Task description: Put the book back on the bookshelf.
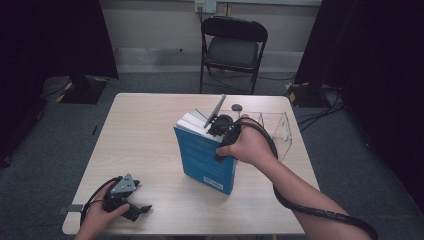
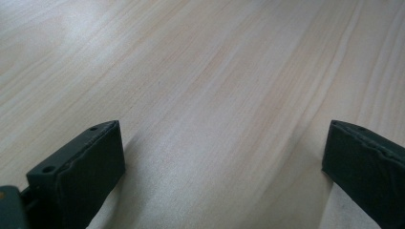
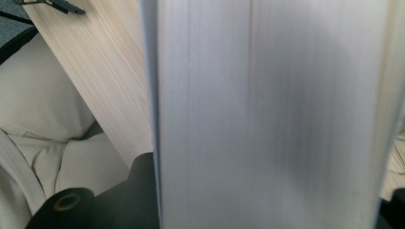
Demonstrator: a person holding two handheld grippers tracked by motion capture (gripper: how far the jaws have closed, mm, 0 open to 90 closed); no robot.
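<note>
While the right gripper [image 1: 220, 131] pinches the thick blue book [image 1: 205, 160] by its white page edge, the book stands up near the table [image 1: 140, 140] middle, just beside a clear plastic box [image 1: 280, 127]. Cover has a white label w/ print too small to read. Left gripper [image 1: 131, 204] rests on the table, jaws spread wide, nothing betw. them.

Left hand [image 1: 100, 212] low at near table edge, palm wrapped over left gripper [image 1: 142, 210]; jaws level, spread wide, nothing between. Right forearm reaching in diagonally from lower right, wrist slightly bent. Right hand [image 1: 250, 145] clasping right gripper [image 1: 215, 122]; jaws clamped across a thick block of pages. Cable looped along right forearm.
</note>
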